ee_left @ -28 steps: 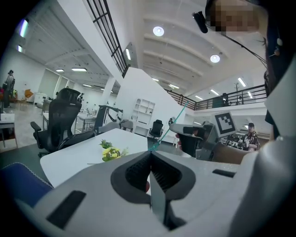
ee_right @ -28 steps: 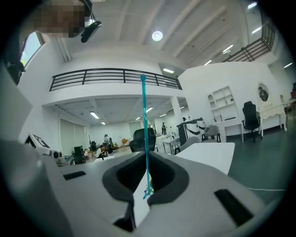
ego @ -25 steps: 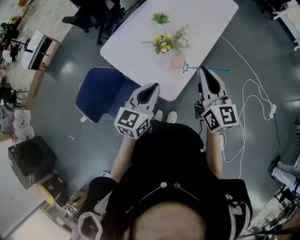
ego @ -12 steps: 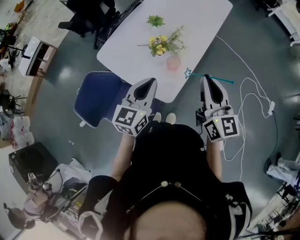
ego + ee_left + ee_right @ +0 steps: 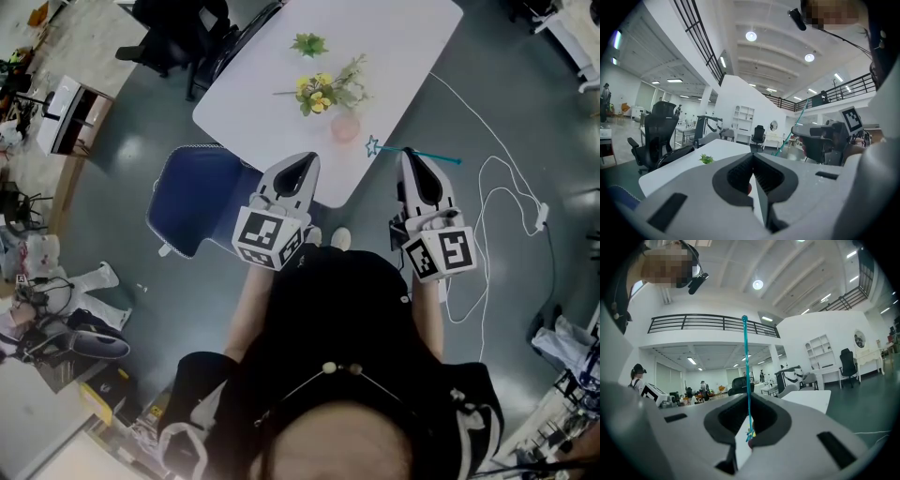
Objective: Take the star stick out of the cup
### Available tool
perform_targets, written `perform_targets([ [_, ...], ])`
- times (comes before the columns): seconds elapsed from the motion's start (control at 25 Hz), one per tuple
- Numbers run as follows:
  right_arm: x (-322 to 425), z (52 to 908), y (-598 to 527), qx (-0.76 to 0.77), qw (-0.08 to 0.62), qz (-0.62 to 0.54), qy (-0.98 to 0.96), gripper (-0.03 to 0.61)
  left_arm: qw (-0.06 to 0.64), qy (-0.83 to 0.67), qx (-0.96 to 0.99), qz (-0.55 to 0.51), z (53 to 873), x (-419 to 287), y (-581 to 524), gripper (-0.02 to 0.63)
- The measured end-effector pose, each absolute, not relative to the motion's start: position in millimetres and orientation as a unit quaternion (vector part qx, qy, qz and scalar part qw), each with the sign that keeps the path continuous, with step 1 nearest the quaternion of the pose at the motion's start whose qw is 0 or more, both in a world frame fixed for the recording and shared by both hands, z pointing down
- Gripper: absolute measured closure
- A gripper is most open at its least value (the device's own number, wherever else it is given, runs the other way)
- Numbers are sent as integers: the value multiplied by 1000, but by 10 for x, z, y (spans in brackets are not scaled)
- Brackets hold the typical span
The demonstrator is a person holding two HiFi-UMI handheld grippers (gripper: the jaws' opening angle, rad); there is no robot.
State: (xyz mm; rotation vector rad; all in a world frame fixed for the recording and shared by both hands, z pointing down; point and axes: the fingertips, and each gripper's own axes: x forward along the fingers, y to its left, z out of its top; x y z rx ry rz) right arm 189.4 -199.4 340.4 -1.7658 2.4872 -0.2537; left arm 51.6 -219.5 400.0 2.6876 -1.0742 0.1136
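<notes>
Star stick [image 5: 372, 145], in right gripper [image 5: 409, 153], edged from cup [image 5: 345, 128].

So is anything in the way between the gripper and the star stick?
No, nothing. The right gripper is already shut on the star stick, which is out of the cup and beside it.

A white desk [image 5: 412, 37] stands on a grey floor [image 5: 122, 244]. On it lie a bunch of yellow flowers with green stems [image 5: 323, 91] and, farther in, a small green leafy sprig [image 5: 307, 43], the two apart. A blue chair [image 5: 199, 197] sits just beside the desk's near edge, and a black office chair [image 5: 173, 33] stands at the far left corner. A white cable [image 5: 480, 202] loops over the floor to the right. A low white cabinet [image 5: 70, 112] stands well off to the left.
</notes>
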Motion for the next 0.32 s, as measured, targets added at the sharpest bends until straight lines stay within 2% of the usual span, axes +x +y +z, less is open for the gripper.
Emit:
perform_targets([
  [0.32, 1889, 3404, -2009, -574, 40, -83, 814, 558, 124, -371, 919, 43, 4045, 521, -2165, 612],
])
